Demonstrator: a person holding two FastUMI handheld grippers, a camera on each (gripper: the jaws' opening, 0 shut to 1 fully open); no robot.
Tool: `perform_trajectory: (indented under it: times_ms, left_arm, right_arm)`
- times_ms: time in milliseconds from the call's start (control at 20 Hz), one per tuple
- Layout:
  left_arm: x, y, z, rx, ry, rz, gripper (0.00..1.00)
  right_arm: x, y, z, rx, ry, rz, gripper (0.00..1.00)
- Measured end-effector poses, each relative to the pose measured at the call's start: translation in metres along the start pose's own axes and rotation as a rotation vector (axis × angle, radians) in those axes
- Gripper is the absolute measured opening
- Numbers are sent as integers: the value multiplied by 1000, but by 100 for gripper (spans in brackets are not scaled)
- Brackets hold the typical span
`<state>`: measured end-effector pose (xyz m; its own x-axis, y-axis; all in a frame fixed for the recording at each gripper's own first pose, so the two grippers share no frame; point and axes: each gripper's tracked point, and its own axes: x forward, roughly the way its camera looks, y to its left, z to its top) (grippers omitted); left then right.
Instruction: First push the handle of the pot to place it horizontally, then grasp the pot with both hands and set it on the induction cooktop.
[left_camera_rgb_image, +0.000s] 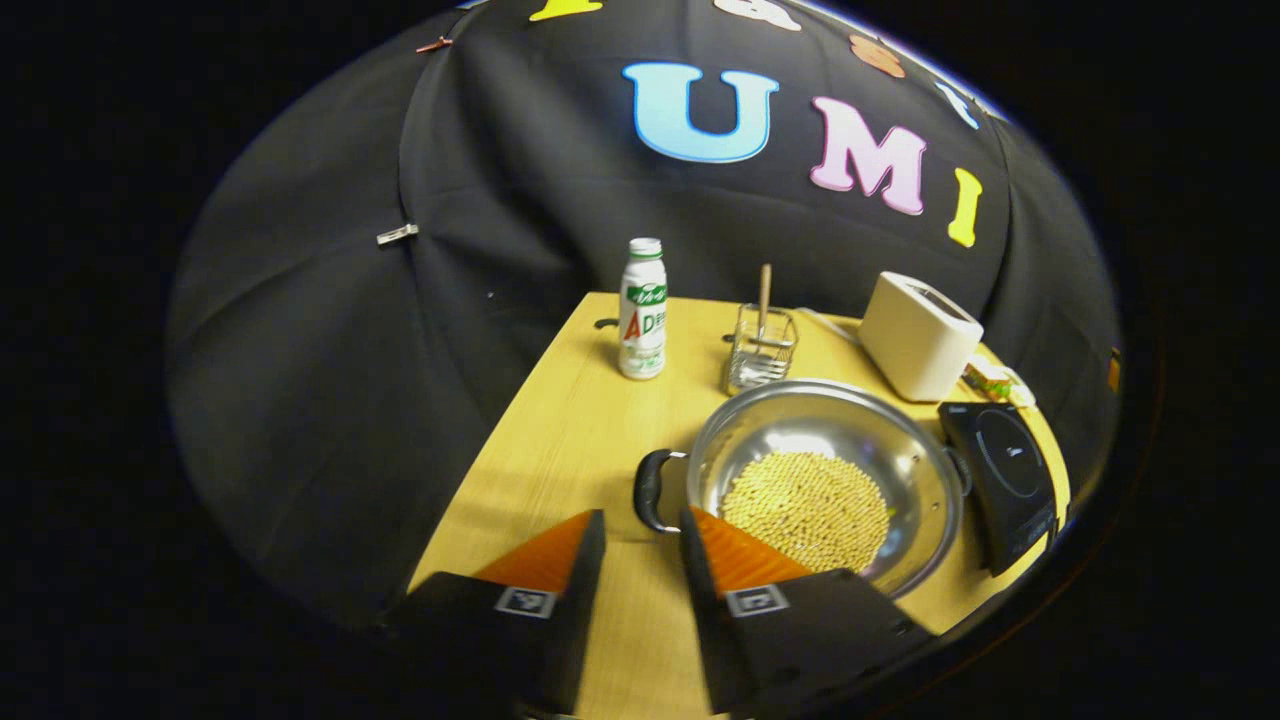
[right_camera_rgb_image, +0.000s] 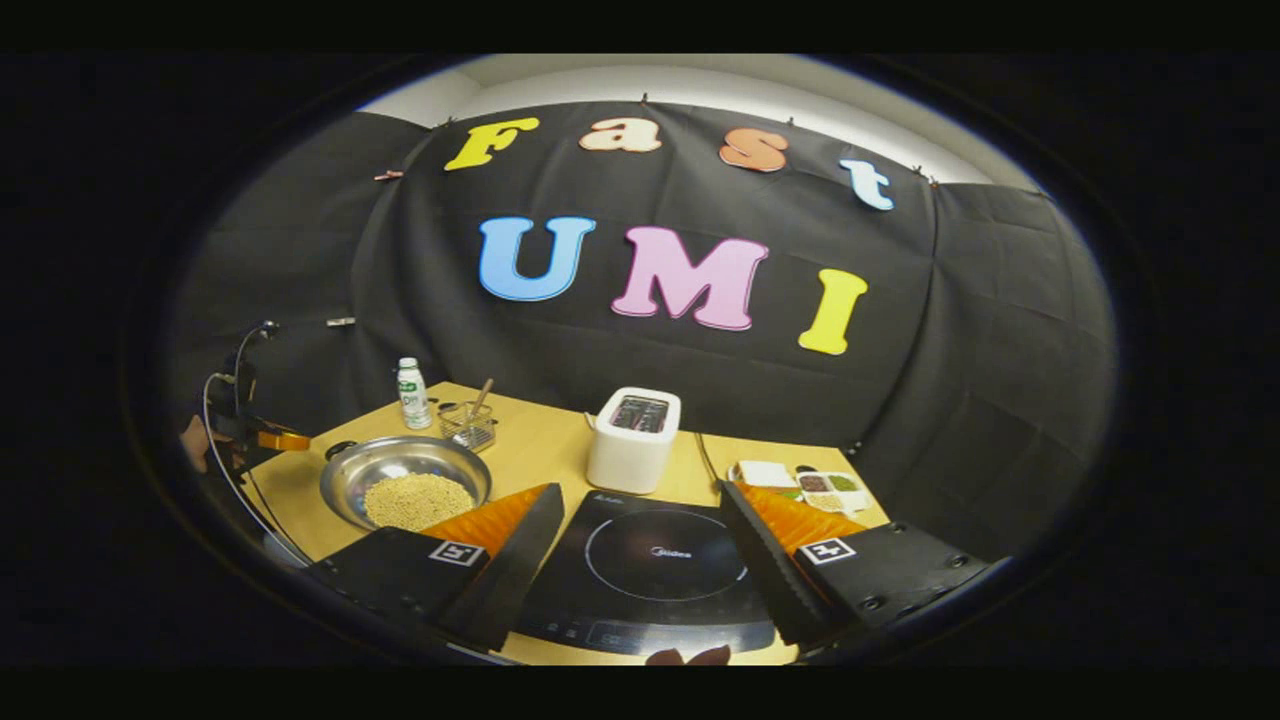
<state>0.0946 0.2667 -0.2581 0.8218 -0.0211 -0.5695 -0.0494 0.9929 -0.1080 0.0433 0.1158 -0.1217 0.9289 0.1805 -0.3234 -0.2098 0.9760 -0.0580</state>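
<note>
left tongs (left_camera_rgb_image: 642, 530) gaping wide just short of the black loop handle (left_camera_rgb_image: 650, 489) | shiny steel pot of beans (left_camera_rgb_image: 830, 480) sits on the yellow wooden desk (left_camera_rgb_image: 560, 440) beside the black Midea induction cooktop (right_camera_rgb_image: 650, 580) | right tongs (right_camera_rgb_image: 640, 515) spread apart over the cooktop, holding nothing

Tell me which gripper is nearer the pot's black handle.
Left. The left gripper sits just before the handle; the right gripper is off over the induction cooktop.

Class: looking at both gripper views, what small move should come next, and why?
Probably ease the open left tongs forward onto the pot's black handle, which lies just ahead of them, untouched. The right tongs hang open above the induction cooktop.
</note>
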Motion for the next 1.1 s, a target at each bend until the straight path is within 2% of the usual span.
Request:
perform_trajectory:
  times_ms: [150,200,350,500,800,1000,1050,1100]
  left_arm:
    - [7,-2,5,-5,-6,-29,99]
    - [12,-2,2,-3,1,-33,96]
    - [26,-6,-1,-17,18,-62,96]
    - [38,-9,-3,-39,10,-108,96]
    - [72,-1,-17,-41,78,-100,95]
    - [88,-6,-20,15,123,-109,93]
    - [92,-7,-20,32,131,-112,91]
    - [95,-10,-21,47,138,-119,90]
  right_arm:
    - [21,30,-9,9,32,75,98]
    - [30,39,-13,16,44,97,98]
    - [52,68,-29,46,106,163,98]
    - [74,87,-50,50,177,198,98]
    - [105,121,-101,140,335,207,98]
    - [126,138,-136,153,438,208,99]
    - [132,141,-144,157,460,206,94]
    - [136,143,-152,160,482,203,94]
